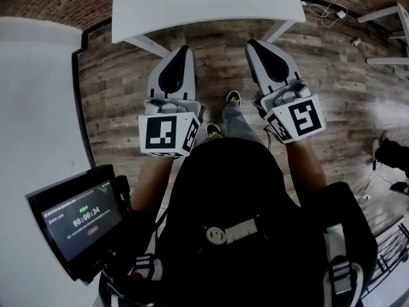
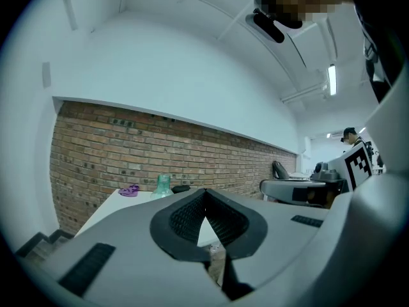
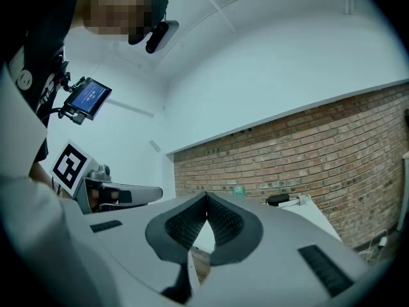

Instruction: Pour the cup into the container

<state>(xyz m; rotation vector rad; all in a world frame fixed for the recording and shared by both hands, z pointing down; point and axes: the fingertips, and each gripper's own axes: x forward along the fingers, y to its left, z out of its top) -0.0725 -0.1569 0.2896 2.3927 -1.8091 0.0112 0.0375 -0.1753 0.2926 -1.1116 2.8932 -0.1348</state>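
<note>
Cup [image 2: 163, 184] not gripped: left claw [image 2: 205, 197] and right claw [image 3: 206, 200] both clenched, empty; it's likely the teal vessel on the white table [image 1: 211, 11], well ahead.
Open jaws before reaching, approach level, grip mid-wall; container not identifiable; purple thing [image 2: 129, 190] and black thing [image 2: 181, 188] too small to tell; head view crops the cup.

Your left gripper [image 1: 181, 51] and right gripper [image 1: 254, 46] are pale grey, with black ribbed pads [image 2: 188, 216] and black-and-white square-patterned cubes [image 1: 167, 134]. The table [image 1: 192, 11] is white, the floor [image 1: 332, 75] brown wood-grain planks, the wall [image 2: 160, 152] red-brown brick. The container [image 2: 163, 184] is translucent green, and the small object [image 2: 130, 190] is purple.
</note>
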